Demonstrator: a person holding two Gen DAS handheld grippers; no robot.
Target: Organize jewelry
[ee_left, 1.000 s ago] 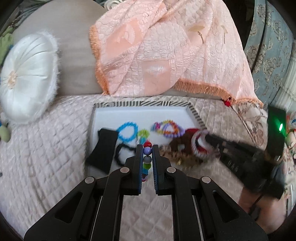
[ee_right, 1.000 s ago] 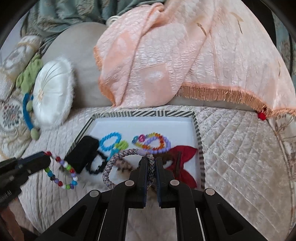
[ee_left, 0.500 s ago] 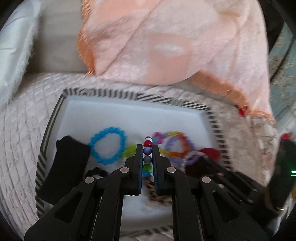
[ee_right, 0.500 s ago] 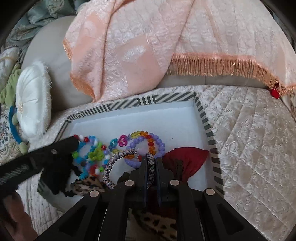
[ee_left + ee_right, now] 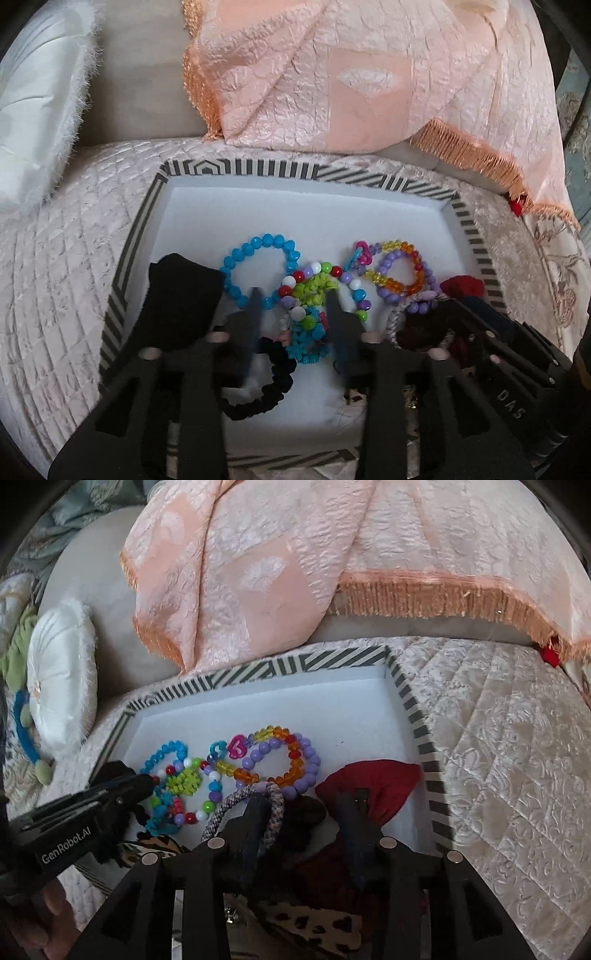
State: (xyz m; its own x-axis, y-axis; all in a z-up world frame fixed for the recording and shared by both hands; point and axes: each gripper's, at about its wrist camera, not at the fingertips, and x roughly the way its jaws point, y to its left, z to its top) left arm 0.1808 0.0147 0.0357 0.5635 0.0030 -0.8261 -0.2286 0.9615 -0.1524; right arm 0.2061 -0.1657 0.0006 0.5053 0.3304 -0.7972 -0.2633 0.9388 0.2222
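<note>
A white tray with a striped rim (image 5: 236, 168) (image 5: 406, 698) sits on the quilted bed. My left gripper (image 5: 293, 299) is open low over it, and the multicolour bead bracelet (image 5: 332, 271) (image 5: 210, 795) lies free between its fingers on a green scrunchie (image 5: 317, 286). My right gripper (image 5: 304, 799) is open too. The grey braided band (image 5: 275, 801) rests against its left finger. A blue bead bracelet (image 5: 258, 245), a purple and orange bracelet (image 5: 402, 266) (image 5: 280, 753), a black scrunchie (image 5: 266, 387) and a red cloth (image 5: 369, 782) lie in the tray.
A black pouch (image 5: 177, 295) lies at the tray's left edge. A leopard-print cloth (image 5: 314, 926) lies under my right gripper. A peach fringed blanket (image 5: 351, 74) drapes the backrest behind the tray. A white round cushion (image 5: 61, 679) stands at the left.
Both grippers moved down into the tray and opened. The left let go of the multicolour bead bracelet. The right let go of the grey braided band.
</note>
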